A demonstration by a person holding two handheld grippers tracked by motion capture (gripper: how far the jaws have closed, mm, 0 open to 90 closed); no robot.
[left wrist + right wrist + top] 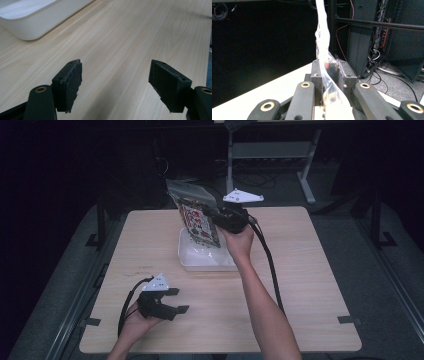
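Hanging from the right tool [216, 215], pinched at one edge: a printed plastic bag [199, 222], tilted above the white tray [202, 260] mid-desk [300, 285]. Risk: slick film sliding from the pads, or the bag catching the tray rim and flopping outside. Left tool [175, 300] idle, jaws apart, near front-left corner.

White tray [30, 22] cropped at edge

Clear printed bag [199, 222] held upright, seemingly over white tray [192, 260].
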